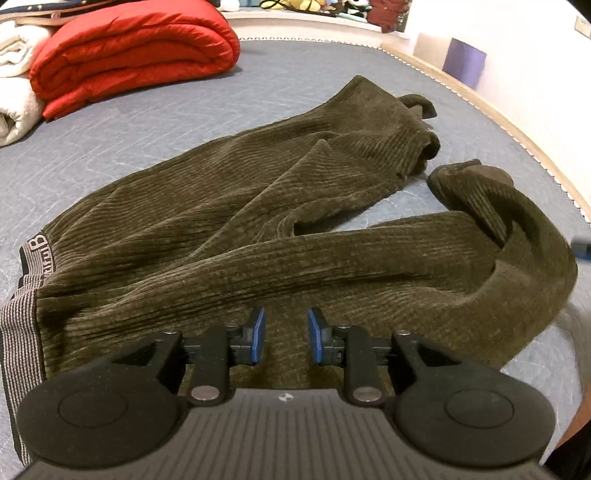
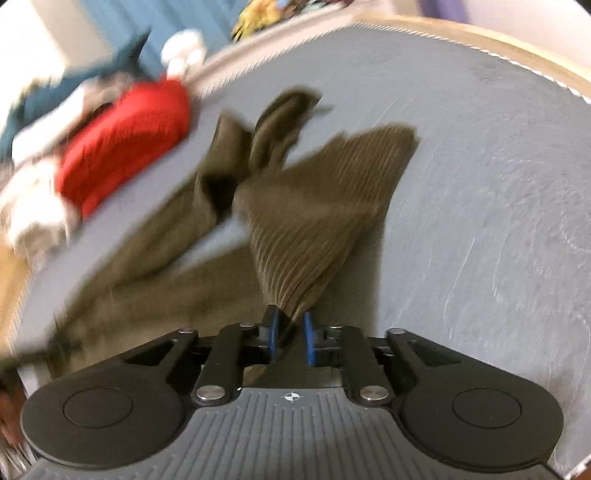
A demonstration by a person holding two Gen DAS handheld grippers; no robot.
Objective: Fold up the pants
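Olive-brown corduroy pants (image 1: 258, 221) lie crumpled on the blue-grey mattress (image 1: 147, 122), with the striped waistband (image 1: 22, 325) at the left and the legs running right. My left gripper (image 1: 284, 332) is open and empty, hovering just above the near pant leg. My right gripper (image 2: 290, 332) is shut on a pant leg (image 2: 317, 221) and holds it lifted, the cloth fanning out from the pads. The right wrist view is motion-blurred.
A folded red quilt (image 1: 136, 51) and white bedding (image 1: 18, 74) lie at the far left of the mattress. Plush toys (image 1: 314, 5) line the back ledge. The mattress edge (image 1: 517, 133) curves along the right. A purple box (image 1: 463, 61) stands beyond it.
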